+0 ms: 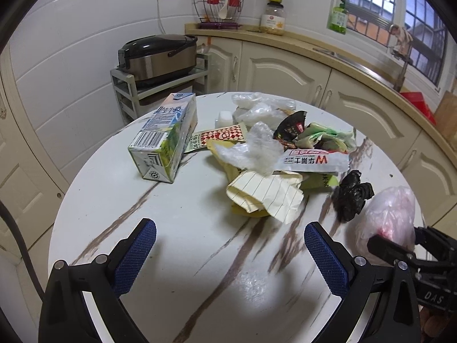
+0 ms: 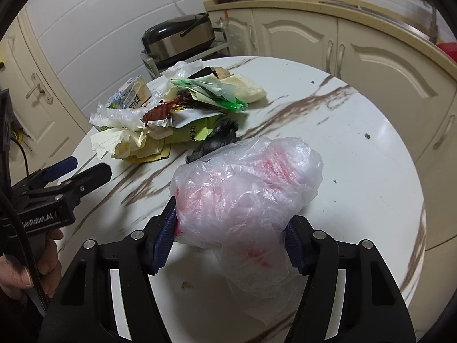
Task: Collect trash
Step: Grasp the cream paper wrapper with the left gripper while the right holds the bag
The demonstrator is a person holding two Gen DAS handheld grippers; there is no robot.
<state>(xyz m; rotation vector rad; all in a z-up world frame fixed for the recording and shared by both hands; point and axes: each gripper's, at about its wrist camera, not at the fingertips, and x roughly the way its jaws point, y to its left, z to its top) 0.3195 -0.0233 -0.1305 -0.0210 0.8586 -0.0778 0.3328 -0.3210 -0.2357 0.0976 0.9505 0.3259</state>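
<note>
blue-padded fingers of the right gripper sit closest to the lens, one on each side of a crumpled clear plastic bag with pink and red showing through it. both pads press into the film, so this gripper is clamped on the bag, which bulges forward and upward from between the jaws and also hangs down a little below them, over the round white table with brown marble streaks.

just beyond the bag's far edge lies a wad of black plastic, touching or nearly touching it. ahead and to the left of the right gripper is the main heap of trash: a green and white wrapper, a yellow-green packet, a red crinkle-edged wrapper, crumpled lined paper, clear film and, at the far left of the heap, a milk carton lying on its side.

the left gripper hovers over bare table with its jaws wide apart and nothing between them. straight ahead of it sit the lined paper and clear film; the milk carton lies ahead and to its left, well apart from the fingers. a white wrapper with red print crosses the heap ahead and slightly right. the black wad and the pink-tinted bag are off to its right, the bag just beside the dark body of the right gripper. a person's hand grips the left tool's handle.

behind the table stand a rice cooker on a small rack, and cream cabinets.
</note>
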